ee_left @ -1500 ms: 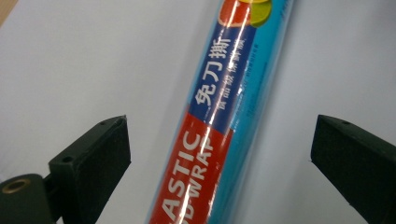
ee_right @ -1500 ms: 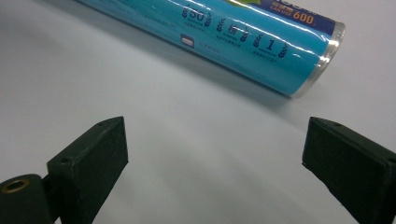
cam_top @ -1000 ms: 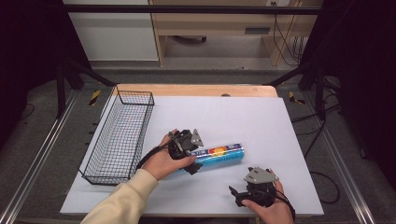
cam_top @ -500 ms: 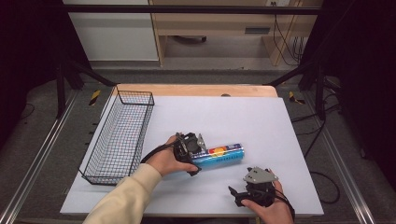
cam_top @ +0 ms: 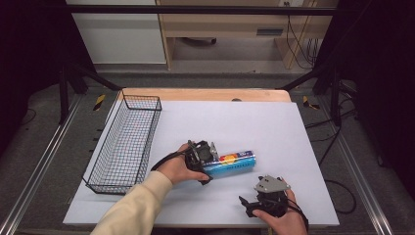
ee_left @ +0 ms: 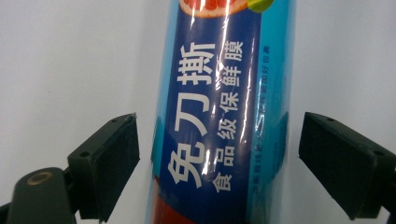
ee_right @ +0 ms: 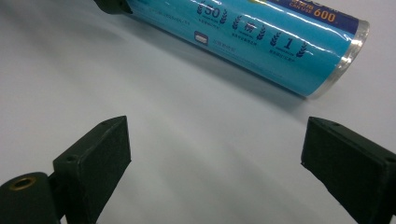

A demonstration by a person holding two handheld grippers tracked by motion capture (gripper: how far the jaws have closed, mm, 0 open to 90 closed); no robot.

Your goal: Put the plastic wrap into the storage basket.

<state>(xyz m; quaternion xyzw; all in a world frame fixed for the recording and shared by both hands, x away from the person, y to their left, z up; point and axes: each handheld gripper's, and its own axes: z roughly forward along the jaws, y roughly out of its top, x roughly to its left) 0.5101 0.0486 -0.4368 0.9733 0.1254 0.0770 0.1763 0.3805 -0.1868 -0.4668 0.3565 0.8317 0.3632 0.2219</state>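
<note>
The left gripper (cam_top: 208, 164) straddles one blue roll of cling film (cam_top: 234, 163) lying mid-surface; its jaws have just been closing, with small gaps to the roll on both sides. The right gripper (cam_top: 250, 205), near right, rests with jaws wide, empty. One wire basket (cam_top: 126, 143) stands left.

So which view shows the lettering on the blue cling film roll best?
The left gripper view: the cling film roll runs up between that gripper's black jaws, its large white characters sharp. The right gripper view catches the roll's far end with small print. The high view shows it whole, lying on the table, lettering too small to read.
</note>
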